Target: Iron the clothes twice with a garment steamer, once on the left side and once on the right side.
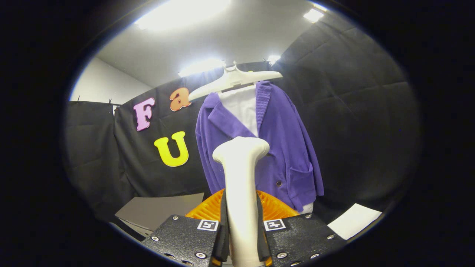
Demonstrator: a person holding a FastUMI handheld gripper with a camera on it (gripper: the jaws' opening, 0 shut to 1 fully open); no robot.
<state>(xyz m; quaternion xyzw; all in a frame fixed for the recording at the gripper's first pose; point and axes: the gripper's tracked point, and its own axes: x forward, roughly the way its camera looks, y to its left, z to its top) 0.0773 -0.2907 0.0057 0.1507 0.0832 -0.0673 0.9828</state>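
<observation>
**Steamer gripped, jacket straight ahead**

The gripper (241, 237) is clamped on the steamer (241, 174): both fingers press on its pale handle, which stands upright between them, its head at the top pointing toward the jacket (282, 148).

The jacket hangs beyond the fingers, directly ahead and above them, on a white hanger (233, 79). Its long axis runs top to bottom, so a stroke would likely travel along that line. It is open at the front over a white shirt (241, 105). The steamer head sits in line with the jacket's middle, near the lapel opening; each side lies a short way off to its own hand. How far the head is from the cloth cannot be told.

Just behind the handle, low down, is an orange ribbed thing (276, 207). A grey board (159, 211) lies lower left, a white sheet (354, 220) lower right. Nothing seems to stand between head and jacket.
</observation>
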